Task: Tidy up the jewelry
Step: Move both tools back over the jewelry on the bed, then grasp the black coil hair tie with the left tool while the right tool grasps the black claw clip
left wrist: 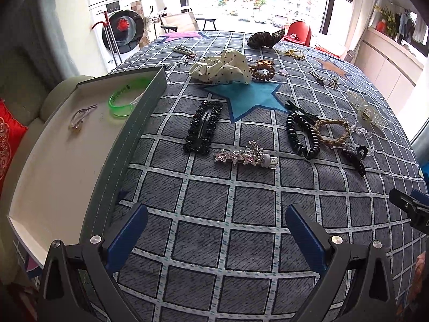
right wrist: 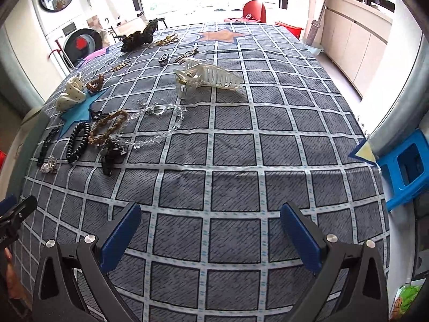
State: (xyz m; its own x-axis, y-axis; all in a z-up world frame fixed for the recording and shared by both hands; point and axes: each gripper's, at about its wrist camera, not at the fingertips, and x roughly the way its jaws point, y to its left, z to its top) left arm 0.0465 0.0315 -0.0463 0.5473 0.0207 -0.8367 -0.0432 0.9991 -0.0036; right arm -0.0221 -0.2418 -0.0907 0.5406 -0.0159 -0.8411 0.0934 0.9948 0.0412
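Hair accessories lie scattered over a grey checked cloth (left wrist: 214,187). A white tray (left wrist: 61,166) at the left holds a green bangle (left wrist: 122,102) and a small pearl pin (left wrist: 77,120). Ahead of my left gripper (left wrist: 215,222), which is open and empty, lie a black beaded clip (left wrist: 203,127), a star clip (left wrist: 241,157), a black coil tie (left wrist: 300,132) and a braided tie (left wrist: 335,131). My right gripper (right wrist: 210,222) is open and empty too, low over bare cloth. A clear claw clip (right wrist: 206,77) and a clear bead chain (right wrist: 163,118) lie beyond it.
A polka-dot scrunchie (left wrist: 222,67), a brown coil tie (left wrist: 264,71) and a dark scrunchie (left wrist: 265,39) sit farther back. A black claw clip (left wrist: 356,157) lies at the right. A blue stool (right wrist: 405,166) stands off the table's right edge. A washing machine (left wrist: 120,26) is behind.
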